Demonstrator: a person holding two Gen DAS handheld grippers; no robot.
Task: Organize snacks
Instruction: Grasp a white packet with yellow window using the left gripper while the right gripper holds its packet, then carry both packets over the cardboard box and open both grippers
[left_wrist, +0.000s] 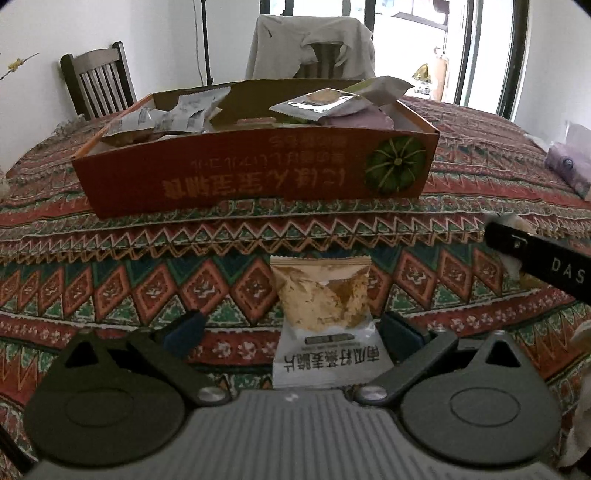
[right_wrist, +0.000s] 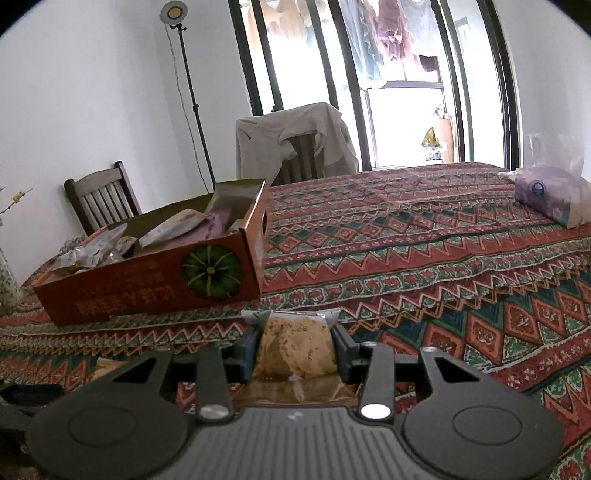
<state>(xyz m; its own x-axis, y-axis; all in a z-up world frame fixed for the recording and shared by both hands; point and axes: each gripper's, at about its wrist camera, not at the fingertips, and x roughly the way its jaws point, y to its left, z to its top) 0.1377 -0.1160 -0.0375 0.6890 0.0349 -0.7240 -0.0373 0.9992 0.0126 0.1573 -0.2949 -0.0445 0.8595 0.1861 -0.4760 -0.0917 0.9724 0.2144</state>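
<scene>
An orange cardboard box (left_wrist: 258, 173) (right_wrist: 147, 288) with a green pumpkin picture stands on the patterned tablecloth and holds several snack packets. In the left wrist view a white and tan snack packet (left_wrist: 321, 295) lies flat on the cloth in front of the box. My left gripper (left_wrist: 291, 330) is open around its near end, with the packet close to the right finger and well clear of the left one. My right gripper (right_wrist: 295, 350) is shut on a tan snack packet (right_wrist: 295, 343), low over the cloth near the box's right front corner. Its black body (left_wrist: 535, 258) shows at the right edge of the left view.
A purple tissue pack (right_wrist: 550, 195) (left_wrist: 569, 166) lies at the table's far right. Behind the table are a dark wooden chair (left_wrist: 98, 81) (right_wrist: 99, 195), a chair draped with a pale cloth (left_wrist: 310, 44) (right_wrist: 295, 144) and a lamp stand (right_wrist: 192, 103).
</scene>
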